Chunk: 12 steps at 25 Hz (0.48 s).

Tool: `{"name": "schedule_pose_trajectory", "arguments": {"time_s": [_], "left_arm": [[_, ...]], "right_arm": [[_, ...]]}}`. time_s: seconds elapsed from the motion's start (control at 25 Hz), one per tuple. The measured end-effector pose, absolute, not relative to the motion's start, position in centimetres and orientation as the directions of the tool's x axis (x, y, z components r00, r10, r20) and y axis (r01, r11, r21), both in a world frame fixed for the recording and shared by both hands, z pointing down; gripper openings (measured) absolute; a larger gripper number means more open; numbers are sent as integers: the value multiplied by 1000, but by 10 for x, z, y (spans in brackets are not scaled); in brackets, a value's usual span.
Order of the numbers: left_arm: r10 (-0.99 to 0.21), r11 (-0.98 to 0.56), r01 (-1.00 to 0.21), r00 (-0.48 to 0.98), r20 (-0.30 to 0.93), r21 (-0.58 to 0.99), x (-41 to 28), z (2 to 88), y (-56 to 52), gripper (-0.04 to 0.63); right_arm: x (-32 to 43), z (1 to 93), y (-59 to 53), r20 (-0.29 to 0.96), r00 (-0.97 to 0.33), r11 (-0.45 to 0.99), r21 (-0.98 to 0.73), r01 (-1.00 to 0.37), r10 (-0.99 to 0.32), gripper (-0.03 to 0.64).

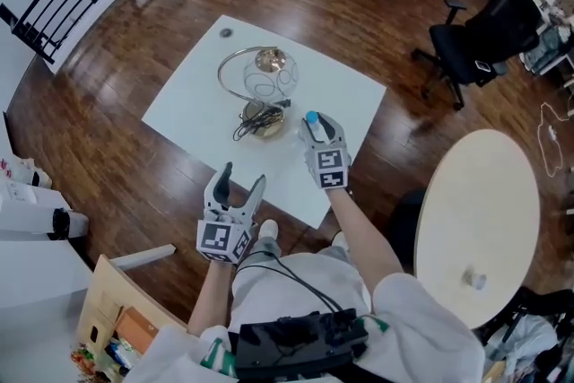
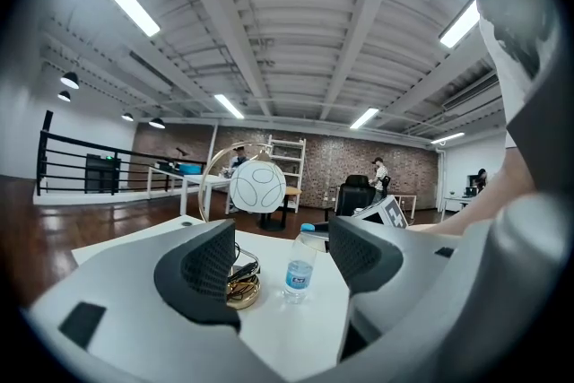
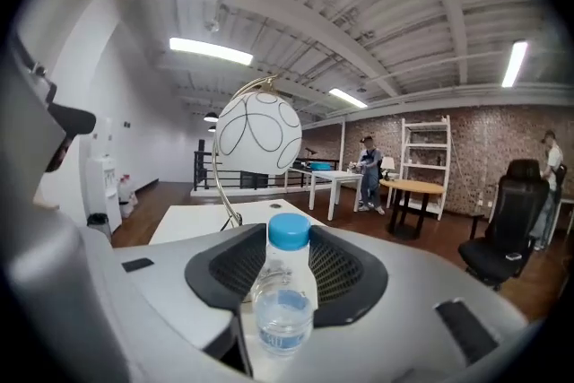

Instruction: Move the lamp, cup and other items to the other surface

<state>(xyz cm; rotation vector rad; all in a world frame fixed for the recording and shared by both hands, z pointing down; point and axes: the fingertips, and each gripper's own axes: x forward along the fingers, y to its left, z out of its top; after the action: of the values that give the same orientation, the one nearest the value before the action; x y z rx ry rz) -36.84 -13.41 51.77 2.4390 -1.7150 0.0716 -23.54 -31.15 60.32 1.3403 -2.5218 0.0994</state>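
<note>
Your right tongs point(image 3: 287, 263) look clamped on the water bottle point(image 3: 283, 311), standing on the white worktop point(image 1: 193, 99) beside the lamp point(image 1: 267, 78); left tongs point(image 1: 240, 182) gape, empty. 0 of those 2 moved yet.

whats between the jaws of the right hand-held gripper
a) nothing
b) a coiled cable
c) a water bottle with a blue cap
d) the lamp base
c: the right gripper view shows the water bottle, clear with a blue cap, upright between the pads of the right hand-held gripper, which close on it.
</note>
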Motion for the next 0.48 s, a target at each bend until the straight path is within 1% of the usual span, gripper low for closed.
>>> {"name": "schedule_pose_trajectory", "arguments": {"time_s": [0.08,0.28,0.48], "left_arm": [[-926,-344,-933,355,126,104,-362,516,-135,310],[-902,-402,-910,413,123,101,-339,513,-140,310],[-869,-473,-875,483,113,102,-310,517,-143,310]], "right_arm": [[-230,598,-305,279,-523,553,35,-832,-805,153],[-201,584,-283,245,-511,526,-2,-850,-824,150],[-167,559,-243,176,-504,515,18,-857,-845,150]]}}
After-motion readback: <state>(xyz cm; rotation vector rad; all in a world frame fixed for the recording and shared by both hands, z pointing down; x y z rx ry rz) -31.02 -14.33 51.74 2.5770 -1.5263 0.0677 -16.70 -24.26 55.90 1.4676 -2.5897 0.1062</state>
